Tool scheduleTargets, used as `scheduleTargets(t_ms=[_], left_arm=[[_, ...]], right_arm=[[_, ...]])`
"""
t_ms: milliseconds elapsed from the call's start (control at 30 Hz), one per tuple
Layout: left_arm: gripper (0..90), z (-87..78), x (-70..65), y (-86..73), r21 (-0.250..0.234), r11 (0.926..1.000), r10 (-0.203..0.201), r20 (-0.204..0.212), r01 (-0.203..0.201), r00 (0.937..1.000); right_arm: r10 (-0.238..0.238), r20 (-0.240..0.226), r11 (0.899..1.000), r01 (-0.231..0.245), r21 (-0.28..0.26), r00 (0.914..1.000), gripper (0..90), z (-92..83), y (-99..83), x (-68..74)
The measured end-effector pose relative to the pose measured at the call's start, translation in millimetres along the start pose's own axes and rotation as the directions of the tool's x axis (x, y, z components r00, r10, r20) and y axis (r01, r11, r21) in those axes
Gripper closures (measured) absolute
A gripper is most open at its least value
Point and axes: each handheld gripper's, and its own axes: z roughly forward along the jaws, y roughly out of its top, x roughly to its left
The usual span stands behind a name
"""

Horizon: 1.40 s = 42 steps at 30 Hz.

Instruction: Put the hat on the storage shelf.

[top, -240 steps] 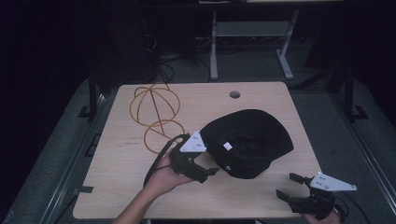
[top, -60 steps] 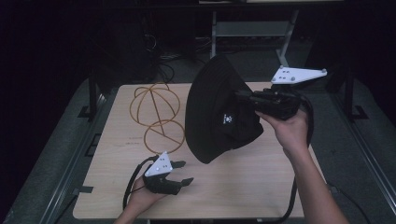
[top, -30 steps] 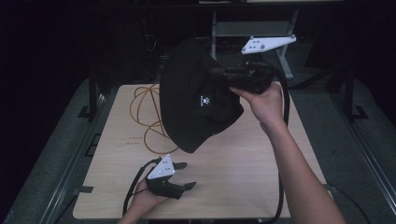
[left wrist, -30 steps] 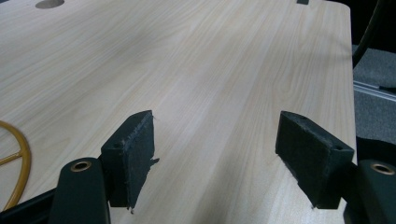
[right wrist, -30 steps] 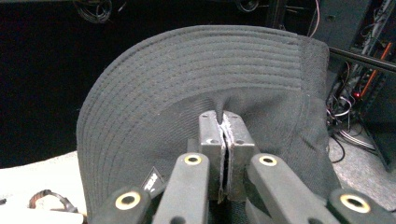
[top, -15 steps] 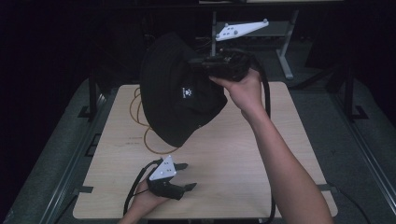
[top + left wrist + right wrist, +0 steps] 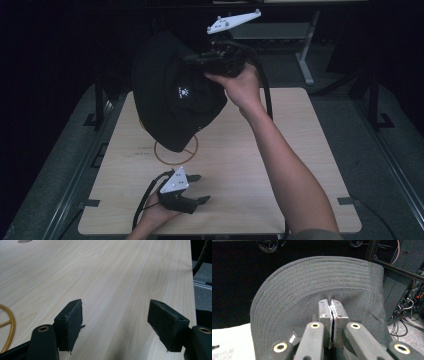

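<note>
A black bucket hat [image 7: 172,100] with a small white emblem hangs in the air over the back left of the table. My right gripper [image 7: 196,58] is shut on its fabric, and in the right gripper view the jaws pinch the hat [image 7: 312,290] near the brim, with my right gripper [image 7: 331,315] closed tight. An orange wire stand shows its base ring [image 7: 175,154] under the hat; its upper part is hidden behind the hat. My left gripper [image 7: 202,188] rests near the front edge, open and holding nothing [image 7: 118,322]. The orange ring [image 7: 8,325] lies to its left.
The light wooden table [image 7: 300,165] has a round hole [image 7: 25,241] at its far side. The person's right forearm [image 7: 285,165] reaches across the table's middle. A black cable [image 7: 265,85] hangs from the right gripper. A metal frame [image 7: 305,55] stands behind the table.
The right hand has carried the hat left and a little higher, so it now hangs over the orange wire stand. The left gripper has stayed put.
</note>
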Motion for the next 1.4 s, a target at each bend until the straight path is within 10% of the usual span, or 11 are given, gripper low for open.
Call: scheduleTargets(t_ms=[1400], left_arm=[[28.4, 5.1, -4.6, 2.9, 0.009, 0.9986, 0.052, 0.007, -0.052, 0.9986]], right_arm=[[-0.030, -0.039, 0.985, 0.036, 0.167, 0.9988, 87.9, 116.6, 31.7, -2.5]])
